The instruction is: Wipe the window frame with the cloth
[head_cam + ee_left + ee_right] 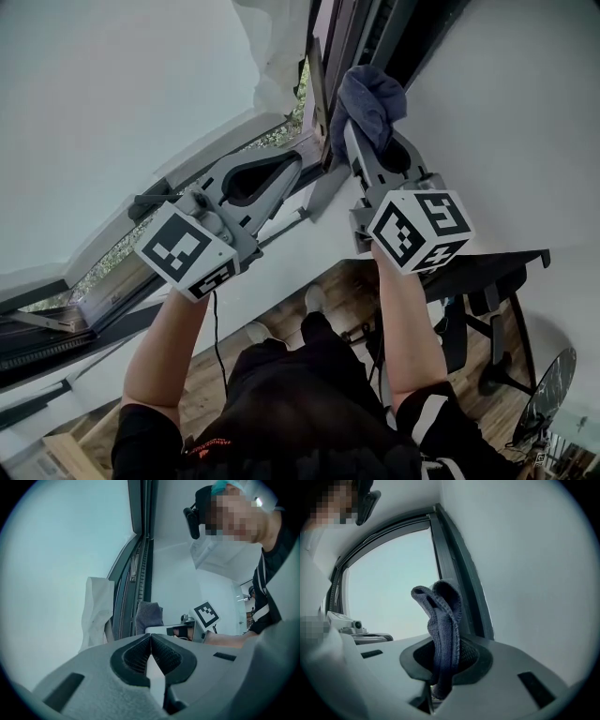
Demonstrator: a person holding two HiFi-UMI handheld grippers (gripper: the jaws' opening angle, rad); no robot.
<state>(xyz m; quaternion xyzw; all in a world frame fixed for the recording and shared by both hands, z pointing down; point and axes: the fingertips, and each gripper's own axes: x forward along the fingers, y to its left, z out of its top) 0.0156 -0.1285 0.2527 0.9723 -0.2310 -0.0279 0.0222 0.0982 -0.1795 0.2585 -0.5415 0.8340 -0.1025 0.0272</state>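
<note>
- The right tongs (367,141) are clenched on a blue-grey cloth (373,98), which is raised to the dark window frame (345,42).
- In the right gripper view the cloth (443,616) runs down between the 2 jaws of the right tongs (443,660). Its folded top stands above them in 2 rounded loops.
- In that view the cloth stands in front of the window frame (461,583), where the upright meets the white wall. Whether cloth and frame touch cannot be told there.
- In the head view the bunched cloth covers the tips of the right tongs and lies against the frame's edge.
- The left tongs (296,164) are clenched with nothing between them. In the left gripper view the ribbed pads of the left tongs (151,639) meet at their tips.
- The left tongs sit just beside the lower part of the window frame (145,550), left of the right tongs.
- A white fabric (281,56) hangs by the glass, left of the cloth (149,616). It also shows in the left gripper view (98,606).
- Each gripper carries a marker cube: the right one (419,230) and the left one (187,251).
- Below, the head view shows a wooden floor (347,286), the person's 2 shoes (314,298) and a black chair (487,309) at the right.
</note>
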